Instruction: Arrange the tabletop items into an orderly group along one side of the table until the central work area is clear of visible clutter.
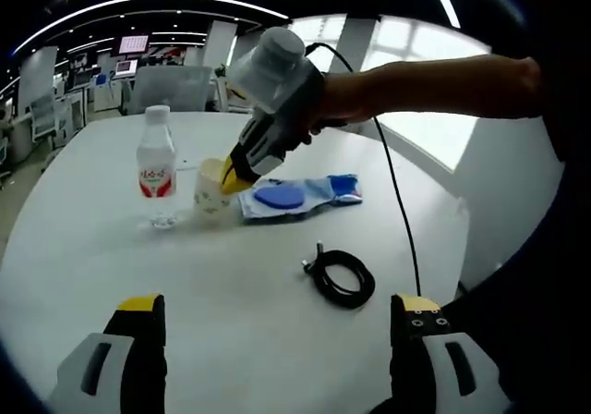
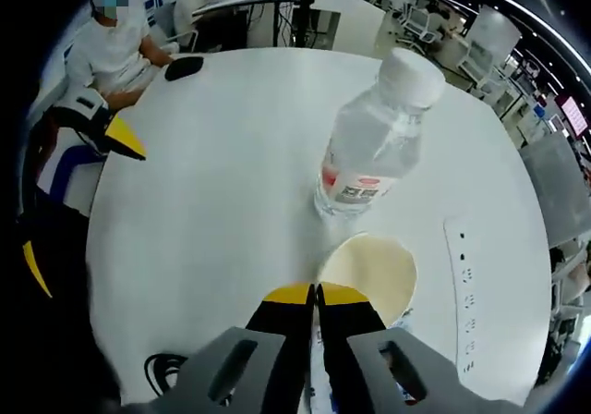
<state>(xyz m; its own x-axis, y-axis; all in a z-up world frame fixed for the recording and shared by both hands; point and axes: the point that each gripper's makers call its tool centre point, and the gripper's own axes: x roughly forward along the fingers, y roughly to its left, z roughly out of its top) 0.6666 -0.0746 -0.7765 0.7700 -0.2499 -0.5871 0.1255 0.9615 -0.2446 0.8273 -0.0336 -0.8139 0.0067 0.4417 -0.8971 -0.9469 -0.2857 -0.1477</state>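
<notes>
While the left gripper hangs wide open and empty, the right gripper, jaws together, nips a paper cup's rim beside a red-labelled water bottle, print unreadable.

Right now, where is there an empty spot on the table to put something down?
The white table is bare between the left gripper and the water bottle, left of the black cable. It is crowded where the bottle, paper cup and blue packet sit close together under the right gripper.
</notes>
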